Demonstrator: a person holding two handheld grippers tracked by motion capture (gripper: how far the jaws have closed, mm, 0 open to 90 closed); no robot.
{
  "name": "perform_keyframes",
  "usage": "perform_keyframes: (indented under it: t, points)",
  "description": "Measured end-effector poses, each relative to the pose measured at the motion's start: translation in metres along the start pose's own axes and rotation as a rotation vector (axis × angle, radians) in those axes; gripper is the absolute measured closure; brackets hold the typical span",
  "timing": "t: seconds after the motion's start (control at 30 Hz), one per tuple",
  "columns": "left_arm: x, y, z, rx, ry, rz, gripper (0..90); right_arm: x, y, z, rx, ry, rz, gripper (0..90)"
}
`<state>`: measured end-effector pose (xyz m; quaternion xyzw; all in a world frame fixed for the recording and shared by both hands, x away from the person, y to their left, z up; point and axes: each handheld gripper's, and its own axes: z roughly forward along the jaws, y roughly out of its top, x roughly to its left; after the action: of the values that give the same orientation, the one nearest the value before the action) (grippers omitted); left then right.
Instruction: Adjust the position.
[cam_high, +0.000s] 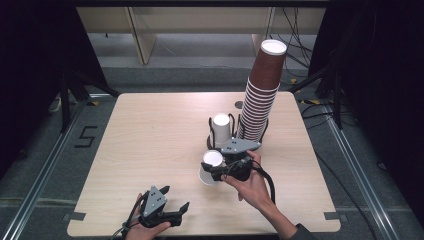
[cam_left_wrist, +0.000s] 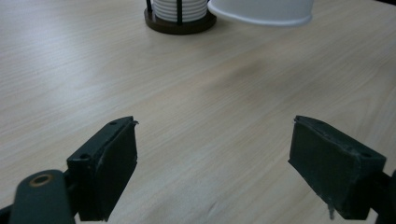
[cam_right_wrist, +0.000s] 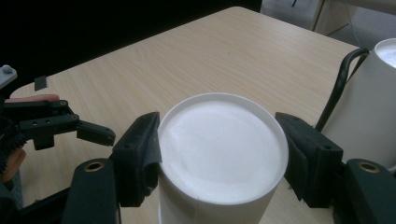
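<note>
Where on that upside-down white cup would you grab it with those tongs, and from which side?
Across its round wall just under the flat upturned bottom, coming level from the person's side. The white cup stands mouth down and widens toward the table, so the narrow top fits between the pads best. The right tongs already clamp it there. The wire holder with another cup behind it probably blocks the far side.

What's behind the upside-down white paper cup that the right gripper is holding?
Behind the upside-down white paper cup stands a black wire holder with more inverted white cups, and beside it a tall stack of brown paper cups. The right gripper and hand cover the holders' bases.
</note>
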<state>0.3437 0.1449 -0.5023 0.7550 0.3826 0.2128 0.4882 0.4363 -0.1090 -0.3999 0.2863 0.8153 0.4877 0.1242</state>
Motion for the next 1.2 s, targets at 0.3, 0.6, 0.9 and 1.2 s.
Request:
perform_keyframes:
  t: [0.3,0.6,0.9,1.2]
  points:
    - [-0.010,0.004,0.008,-0.088,-0.029,0.085,14.6,0.008,0.001,0.002,-0.007,0.041,-0.007,35.0]
    - [-0.013,0.006,0.016,-0.134,-0.059,0.099,14.5,0.025,-0.001,0.010,0.007,0.087,-0.028,35.0]
    - [-0.014,0.007,0.017,-0.132,-0.071,0.091,14.5,0.036,-0.003,0.016,0.013,0.148,-0.026,35.0]
    - [-0.016,0.007,0.021,-0.160,-0.085,0.091,12.7,0.042,-0.002,0.015,-0.006,0.179,-0.013,35.0]
